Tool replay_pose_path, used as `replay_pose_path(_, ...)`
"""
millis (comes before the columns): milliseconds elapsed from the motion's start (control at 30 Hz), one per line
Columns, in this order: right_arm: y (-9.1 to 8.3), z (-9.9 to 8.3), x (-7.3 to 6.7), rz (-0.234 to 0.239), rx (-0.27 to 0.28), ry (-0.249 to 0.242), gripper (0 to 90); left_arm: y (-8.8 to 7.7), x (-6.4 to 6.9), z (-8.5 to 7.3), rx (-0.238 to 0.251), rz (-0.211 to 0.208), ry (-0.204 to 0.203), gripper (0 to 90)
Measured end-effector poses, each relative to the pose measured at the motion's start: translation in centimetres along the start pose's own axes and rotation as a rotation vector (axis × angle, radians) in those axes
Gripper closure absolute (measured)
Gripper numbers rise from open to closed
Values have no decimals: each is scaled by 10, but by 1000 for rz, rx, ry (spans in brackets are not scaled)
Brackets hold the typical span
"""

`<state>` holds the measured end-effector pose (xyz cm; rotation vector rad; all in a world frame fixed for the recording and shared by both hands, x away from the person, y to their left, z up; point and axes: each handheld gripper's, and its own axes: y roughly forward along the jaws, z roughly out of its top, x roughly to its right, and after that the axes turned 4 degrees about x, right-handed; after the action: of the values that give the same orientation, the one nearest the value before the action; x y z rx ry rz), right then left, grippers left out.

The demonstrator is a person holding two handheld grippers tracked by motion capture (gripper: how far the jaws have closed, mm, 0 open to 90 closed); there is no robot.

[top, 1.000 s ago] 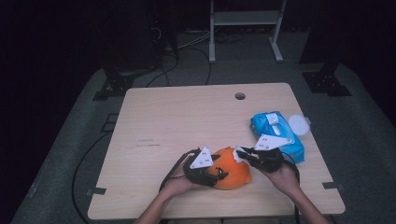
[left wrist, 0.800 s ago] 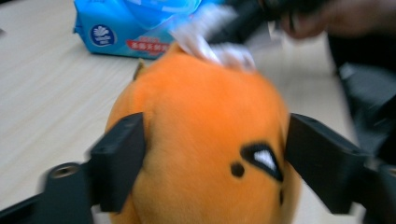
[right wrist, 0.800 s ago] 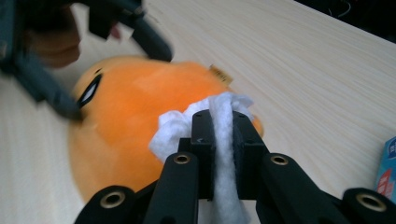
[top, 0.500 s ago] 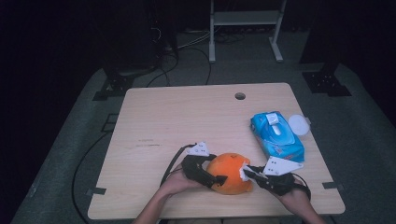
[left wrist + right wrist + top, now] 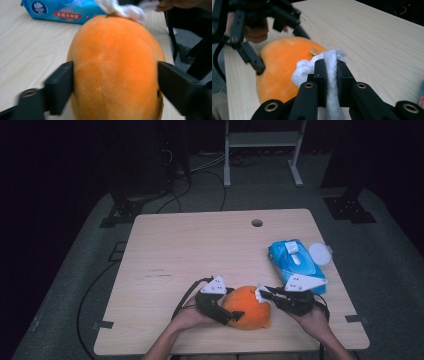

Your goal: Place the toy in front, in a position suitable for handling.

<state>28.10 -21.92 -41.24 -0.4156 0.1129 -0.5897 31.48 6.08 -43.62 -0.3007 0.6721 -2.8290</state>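
Note:
An orange plush toy [image 5: 247, 312] lies near the table's front edge. My left gripper [image 5: 234, 304] comes at it from the left. Its jaws have just been opening and now stand open, one on each side of the toy [image 5: 115, 70], close to its flanks. My right gripper [image 5: 331, 67] is shut on a white wipe [image 5: 304, 67]. It holds the wipe against the toy's top right [image 5: 279, 67], beside a small tan stub. In the left gripper view the wipe [image 5: 125, 8] rests on the toy's far end.
A blue pack of wet wipes [image 5: 295, 260] lies at the table's right edge, just behind my right hand, with a round white lid [image 5: 320, 253] beside it. The wooden table [image 5: 200, 250] has a cable hole [image 5: 257, 223] at the back. Cables trail off the front edge.
My left gripper's jaws have spread wide around the orange toy. My right gripper, with the wipe in it, has shifted a little right and toward the front edge along the toy.

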Motion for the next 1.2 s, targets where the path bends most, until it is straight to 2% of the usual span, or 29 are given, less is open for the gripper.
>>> replay_pose_path(67,-5,0,-5,9,-5,-22,804,3,-3,0,-34,-3,-51,38)
replay_pose_path(100,-8,-1,-8,17,-6,-24,804,5,-4,-1,-47,-17,-67,15)
replay_pose_path(133,-10,-2,-10,20,-6,-33,804,8,-5,-2,-55,-38,-82,17)
replay_pose_path(167,-11,-2,-12,20,-6,-40,803,9,-4,-3,-52,-52,-83,60)
replay_pose_path(233,-14,-3,-12,12,-11,-45,804,8,1,-3,-26,-29,-35,190)
replay_pose_path(300,-17,-1,-10,5,-6,-38,804,3,5,4,7,-4,24,279)
replay_pose_path(400,-23,9,-8,-2,25,-49,805,-4,11,10,53,74,172,336)
replay_pose_path(500,-23,24,-6,-1,79,-52,805,-11,15,13,111,121,271,360)
replay_pose_path(633,-16,38,-1,-7,110,-61,804,-20,14,16,158,184,324,385)
replay_pose_path(733,-9,41,0,-6,108,-65,804,-22,8,12,146,204,363,389)
replay_pose_path(800,-1,38,-1,-23,65,-82,804,-15,4,7,109,199,339,357)
replay_pose_path(833,2,35,0,-28,41,-92,804,-8,0,3,60,188,294,314)
replay_pose_path(867,9,29,2,-31,-1,-98,804,-4,-4,1,38,177,249,236)
replay_pose_path(933,16,16,5,-32,-19,-72,805,-6,-9,1,51,161,177,148)
replay_pose_path(967,15,12,7,-26,-2,-46,805,-8,-11,1,53,159,158,131)
replay_pose_path(1000,15,11,8,-24,3,-33,805,-9,-13,1,58,152,122,131)
replay_pose_path(1033,14,11,7,-25,-5,-40,805,-8,-14,1,57,151,104,138)
replay_pose_path(1067,14,12,6,-27,-14,-49,805,-9,-14,0,57,152,104,166)
replay_pose_path(1100,14,14,5,-29,-20,-56,806,-10,-13,1,58,158,121,216)
replay_pose_path(1200,14,23,-6,-17,0,-93,806,-7,-1,4,62,184,228,290)
